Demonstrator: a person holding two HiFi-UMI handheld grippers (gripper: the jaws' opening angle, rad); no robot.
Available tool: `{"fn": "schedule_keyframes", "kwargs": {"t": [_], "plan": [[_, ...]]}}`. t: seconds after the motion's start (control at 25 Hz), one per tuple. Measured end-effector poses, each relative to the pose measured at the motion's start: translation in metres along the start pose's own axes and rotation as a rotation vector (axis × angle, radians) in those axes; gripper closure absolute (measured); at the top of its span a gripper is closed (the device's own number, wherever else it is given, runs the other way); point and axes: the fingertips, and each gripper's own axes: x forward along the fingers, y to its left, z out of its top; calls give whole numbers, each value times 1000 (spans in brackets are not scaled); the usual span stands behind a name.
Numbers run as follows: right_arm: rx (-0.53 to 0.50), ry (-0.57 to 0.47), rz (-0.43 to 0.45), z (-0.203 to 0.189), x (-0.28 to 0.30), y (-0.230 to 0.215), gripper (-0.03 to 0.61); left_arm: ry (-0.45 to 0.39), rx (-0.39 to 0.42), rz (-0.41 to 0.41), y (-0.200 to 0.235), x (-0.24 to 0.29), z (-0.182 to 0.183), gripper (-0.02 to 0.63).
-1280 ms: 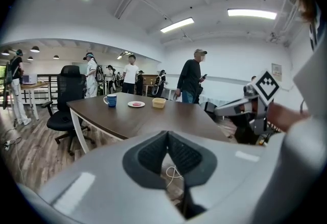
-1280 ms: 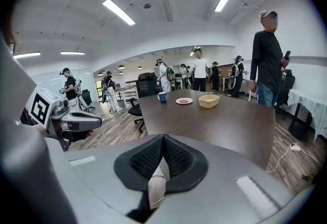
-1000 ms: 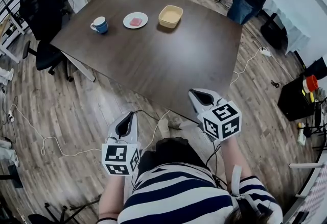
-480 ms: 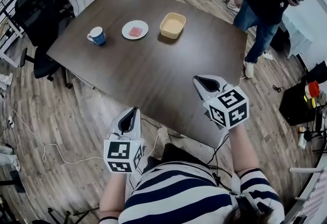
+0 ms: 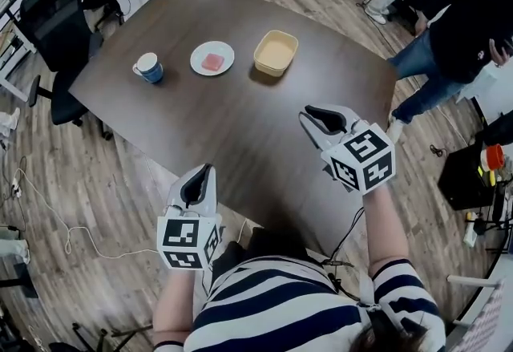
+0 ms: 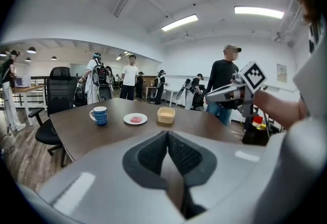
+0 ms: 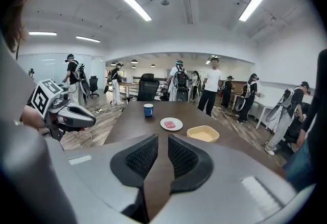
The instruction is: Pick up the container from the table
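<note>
The container (image 5: 276, 52) is a shallow yellow tub on the far side of the dark table (image 5: 240, 130), also seen as the container (image 6: 166, 115) and the container (image 7: 203, 133). My right gripper (image 5: 308, 113) hovers over the table's near right part, well short of the tub. The right gripper (image 7: 158, 137) has just been opening; a narrow gap shows between its pads, with nothing in it. My left gripper (image 5: 206, 171) hangs at the table's near edge. The left gripper (image 6: 167, 133) has its pads together and holds nothing.
A white plate (image 5: 212, 58) with a pink piece and a blue-striped cup (image 5: 148, 67) stand left of the tub. Black office chairs (image 5: 52, 18) stand at the table's left. A person (image 5: 469, 30) is at the far right; others stand beyond. Cables (image 5: 72, 222) lie on the wood floor.
Both grippers have moved forward, the right one from the table's near edge to over its top. The right jaws have parted. The person at the right has stepped away from the table.
</note>
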Motion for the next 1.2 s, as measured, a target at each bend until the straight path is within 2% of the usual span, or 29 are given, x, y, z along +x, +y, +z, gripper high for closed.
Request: {"fn": "schedule_keyframes", "kwargs": {"t": [0.4, 0.8, 1.2], "plan": [[-77, -26, 41, 15, 68, -51, 483, 37, -5, 18, 14, 57, 10, 614], [-106, -35, 60, -8, 142, -83, 474, 73, -34, 60, 43, 102, 6, 614], [-130, -2, 71, -35, 180, -87, 474, 100, -32, 61, 52, 134, 0, 614]]}}
